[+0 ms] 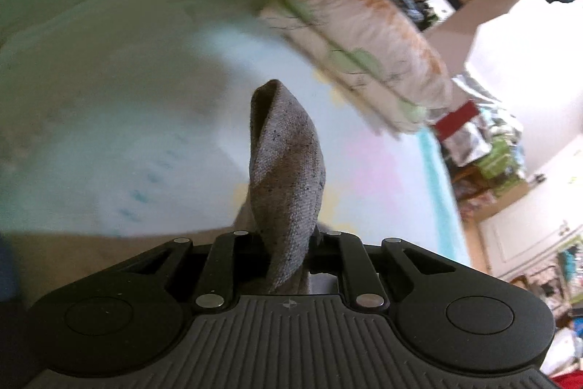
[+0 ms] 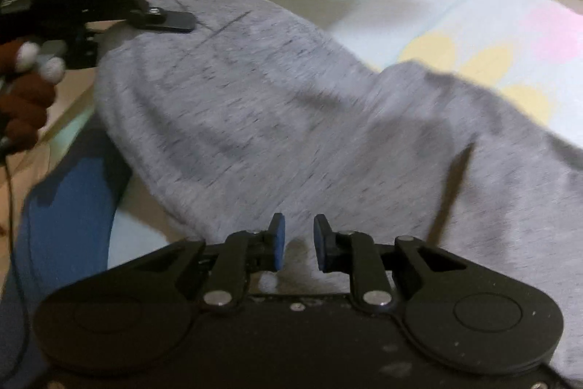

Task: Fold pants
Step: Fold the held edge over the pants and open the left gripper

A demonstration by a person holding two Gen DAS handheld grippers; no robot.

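Observation:
Grey heathered pants [image 2: 277, 104] hang lifted over a bed. My left gripper [image 1: 288, 243] is shut on a fold of the grey fabric [image 1: 288, 163], which sticks up between its jaws and hides the fingertips. It also shows in the right wrist view [image 2: 171, 20] at the upper left, clamped on the pants' edge, held by a hand in a brown glove [image 2: 25, 97]. My right gripper [image 2: 297, 236] is open, its blue pads [image 2: 278, 243] apart with a small gap, right at the lower edge of the hanging cloth, gripping nothing.
The bed sheet [image 2: 455, 35] is pale with yellow, pink and green patches. A patterned pillow or quilt [image 1: 364, 35] lies along the bed's far side. Cluttered shelves [image 1: 492, 152] stand beyond the bed. A blue garment [image 2: 65, 206] is at lower left.

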